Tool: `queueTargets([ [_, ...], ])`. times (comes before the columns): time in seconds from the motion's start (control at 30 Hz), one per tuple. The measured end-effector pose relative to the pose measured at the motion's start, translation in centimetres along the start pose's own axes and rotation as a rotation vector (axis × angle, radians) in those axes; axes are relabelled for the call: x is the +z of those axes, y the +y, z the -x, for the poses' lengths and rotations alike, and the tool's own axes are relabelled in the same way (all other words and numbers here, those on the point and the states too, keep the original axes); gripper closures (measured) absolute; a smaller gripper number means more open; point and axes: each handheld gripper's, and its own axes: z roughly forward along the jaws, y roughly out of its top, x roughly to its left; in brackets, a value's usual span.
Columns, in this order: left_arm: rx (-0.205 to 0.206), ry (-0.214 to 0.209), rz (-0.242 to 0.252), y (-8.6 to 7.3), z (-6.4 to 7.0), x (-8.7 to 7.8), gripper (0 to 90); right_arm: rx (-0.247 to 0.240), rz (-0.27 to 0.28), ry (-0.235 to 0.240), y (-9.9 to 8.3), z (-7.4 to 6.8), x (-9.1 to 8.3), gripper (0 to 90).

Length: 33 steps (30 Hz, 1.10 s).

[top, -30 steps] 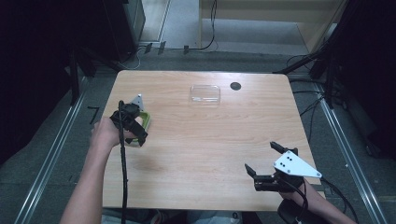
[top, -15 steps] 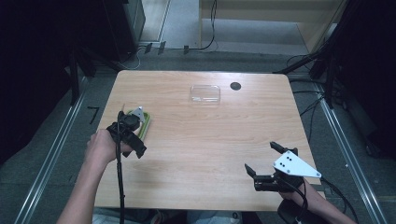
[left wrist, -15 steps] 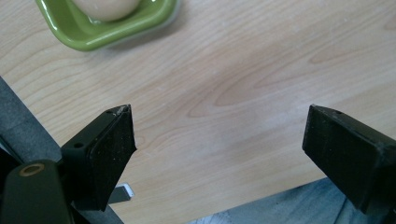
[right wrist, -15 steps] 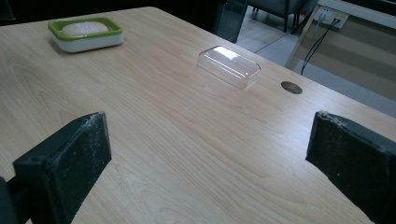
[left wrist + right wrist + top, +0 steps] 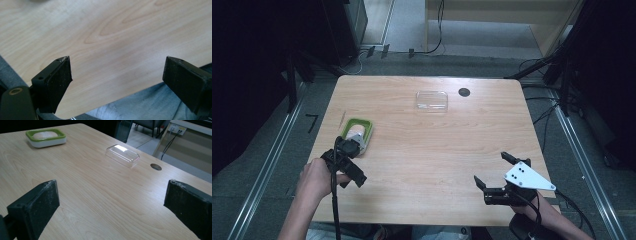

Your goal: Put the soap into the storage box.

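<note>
Green soap dish point(image 5: 357, 133) just beyond left gripper point(image 5: 343, 162), jaws wide apart; right gripper point(image 5: 497, 175) far off, jaws apart too.

A light wooden desk point(image 5: 437, 150) is standing on grey carpet point(image 5: 562, 150), with a round cable hole point(image 5: 464, 92) near its far edge. Metal rails point(image 5: 267, 165) are running along the floor on both sides. Cables point(image 5: 432, 45) are trailing beyond, where the dim room is darkening toward black.

Even overhead light on the pale table point(image 5: 437, 150), dark surroundings, soft focus throughout, glare on the clear lid point(image 5: 122, 155).
</note>
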Motion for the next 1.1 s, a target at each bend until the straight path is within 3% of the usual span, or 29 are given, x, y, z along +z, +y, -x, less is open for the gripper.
queueTargets([
  [0.3, 0.008, -0.021, -0.009, -2.2, 1.5, 2.1, 8.2, -0.002, -0.001, 0.000, 0.0, -0.1, 0.0, 0.0],
  [0.67, 0.012, -0.024, 0.018, -3.9, 3.3, 4.3, 7.2, -0.003, -0.002, 0.000, 0.0, 0.0, 0.0, 0.0],
  [0.83, 0.007, -0.038, 0.041, -4.7, 3.7, 5.3, 6.3, -0.003, -0.002, 0.001, 0.0, 0.0, 0.0, 0.0],
  [1.1, 0.014, -0.039, 0.038, -5.1, 3.8, 6.3, 5.7, -0.004, -0.001, 0.001, 0.0, 0.0, 0.1, 0.0],
])
